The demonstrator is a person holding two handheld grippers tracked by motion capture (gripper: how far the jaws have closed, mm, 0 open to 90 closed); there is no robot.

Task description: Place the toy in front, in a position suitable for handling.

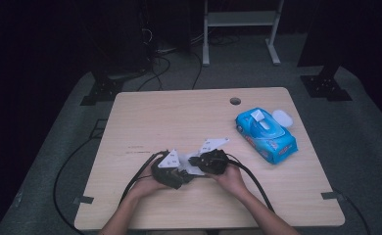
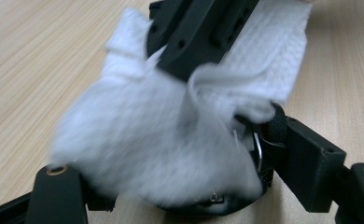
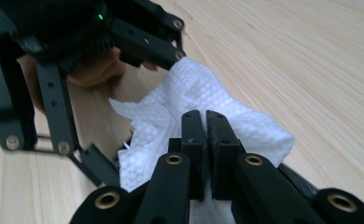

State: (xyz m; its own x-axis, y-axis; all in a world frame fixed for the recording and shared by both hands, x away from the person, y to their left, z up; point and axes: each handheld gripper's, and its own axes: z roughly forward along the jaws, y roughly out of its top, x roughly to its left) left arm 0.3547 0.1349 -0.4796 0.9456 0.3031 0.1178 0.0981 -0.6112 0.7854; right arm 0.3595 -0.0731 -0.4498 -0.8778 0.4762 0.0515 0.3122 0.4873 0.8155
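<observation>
Right gripper view puts the right gripper [image 3: 205, 122] at the bottom of the frame, its two black jaws pressed together on a fold of a white wipe [image 3: 189, 107], which bunches up around and beyond their tips. Just past the wipe, the left gripper [image 3: 124, 51] reaches in from the upper left, with a hand [image 3: 94, 70] behind it.

Left gripper view has the same wipe [image 2: 161, 149] lying blurred across the space between the left gripper's jaws, which stand wide apart at the lower corners; whether they pinch the wipe cannot be told. The right gripper [image 2: 194, 32] comes down from above onto the far edge of the wipe.

High view shows both grippers close together near the front of the tabletop [image 1: 179, 112], the left gripper [image 1: 181, 178] just left of the right gripper [image 1: 195, 160], with the wipe [image 1: 195, 170] between them. Farther back, to the right of the jaws and well apart from them, lies a blue wipes pack [image 1: 266, 135].
</observation>
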